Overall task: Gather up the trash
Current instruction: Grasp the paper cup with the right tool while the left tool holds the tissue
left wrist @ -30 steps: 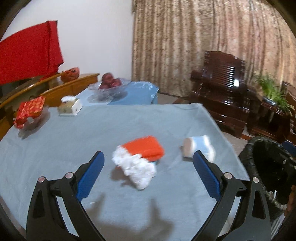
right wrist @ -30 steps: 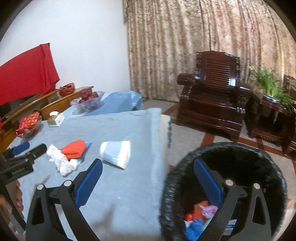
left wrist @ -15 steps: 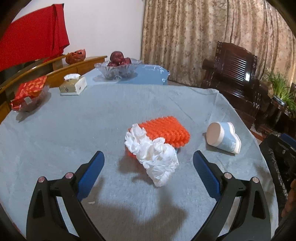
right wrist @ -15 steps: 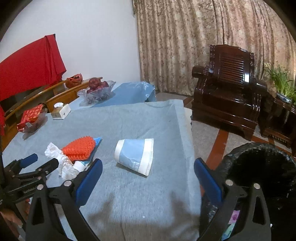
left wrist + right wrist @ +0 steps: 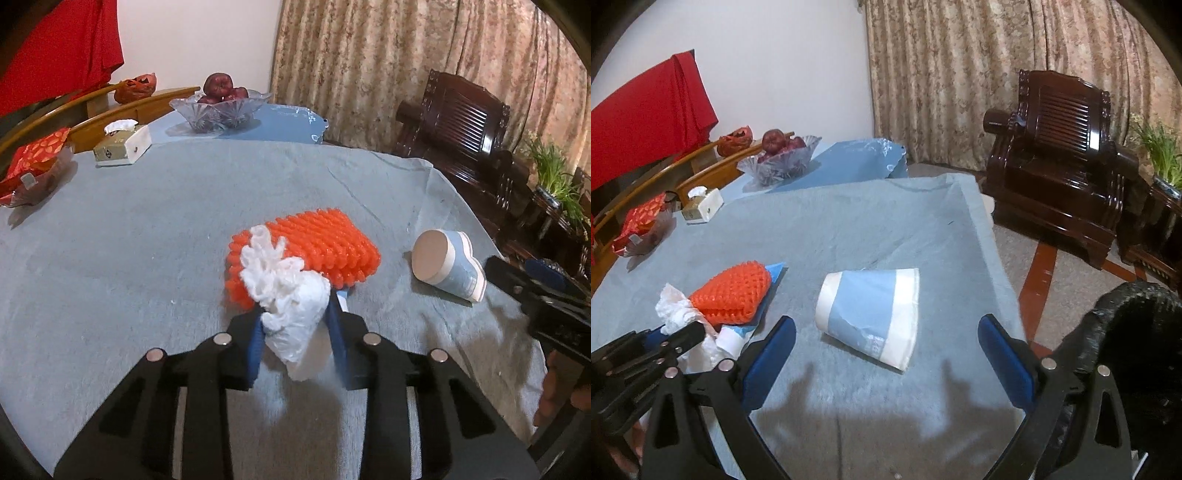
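On the grey-blue tablecloth [image 5: 871,229], beside the black bin [image 5: 1126,332], the right gripper [image 5: 886,354] hangs wide open and empty before the tipped paper cup [image 5: 871,314], while the left gripper [image 5: 295,332] pinches the crumpled white tissue [image 5: 291,295] against the orange foam net [image 5: 314,247].

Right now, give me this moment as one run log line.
left claw: shut on tissue | right claw: open, over paper cup | bin: right of table
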Available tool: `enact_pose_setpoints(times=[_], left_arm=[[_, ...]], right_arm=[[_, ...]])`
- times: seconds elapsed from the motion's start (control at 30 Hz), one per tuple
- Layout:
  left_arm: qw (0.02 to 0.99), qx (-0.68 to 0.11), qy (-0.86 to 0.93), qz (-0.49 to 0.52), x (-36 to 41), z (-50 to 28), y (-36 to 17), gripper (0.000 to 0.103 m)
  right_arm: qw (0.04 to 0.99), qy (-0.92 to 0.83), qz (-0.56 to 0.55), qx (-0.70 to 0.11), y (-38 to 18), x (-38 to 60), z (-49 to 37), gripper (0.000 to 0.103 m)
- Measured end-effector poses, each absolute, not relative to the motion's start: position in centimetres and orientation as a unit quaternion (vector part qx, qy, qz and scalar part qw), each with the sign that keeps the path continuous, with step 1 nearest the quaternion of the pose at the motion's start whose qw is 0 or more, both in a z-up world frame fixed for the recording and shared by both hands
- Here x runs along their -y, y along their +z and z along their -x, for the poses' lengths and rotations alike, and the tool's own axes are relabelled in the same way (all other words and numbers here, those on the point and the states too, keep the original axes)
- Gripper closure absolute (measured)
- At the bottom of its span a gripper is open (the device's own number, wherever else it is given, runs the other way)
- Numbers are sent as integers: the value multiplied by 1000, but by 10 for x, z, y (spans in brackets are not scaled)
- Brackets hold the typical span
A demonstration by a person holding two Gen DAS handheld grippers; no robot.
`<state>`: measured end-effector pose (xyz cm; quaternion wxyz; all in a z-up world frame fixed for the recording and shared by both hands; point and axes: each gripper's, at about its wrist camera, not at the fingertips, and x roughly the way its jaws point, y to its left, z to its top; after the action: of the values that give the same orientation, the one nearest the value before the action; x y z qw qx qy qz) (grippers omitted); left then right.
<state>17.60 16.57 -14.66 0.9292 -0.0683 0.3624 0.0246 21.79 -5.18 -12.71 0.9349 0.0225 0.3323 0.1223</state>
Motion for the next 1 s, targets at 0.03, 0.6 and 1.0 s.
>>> enact_pose_setpoints(times=[0.03, 0.6, 1.0], left_arm=[[930, -361, 25, 68, -166, -175, -146, 75], [934, -350, 24, 64, -165, -177, -143, 76], [935, -347, 26, 65, -167, -177, -141, 76]], right_arm=[[934, 123, -23, -334, -128, 50, -220, 6], [915, 115, -19, -387, -155, 28, -263, 7], [909, 149, -28, -389, -150, 30, -257, 30]])
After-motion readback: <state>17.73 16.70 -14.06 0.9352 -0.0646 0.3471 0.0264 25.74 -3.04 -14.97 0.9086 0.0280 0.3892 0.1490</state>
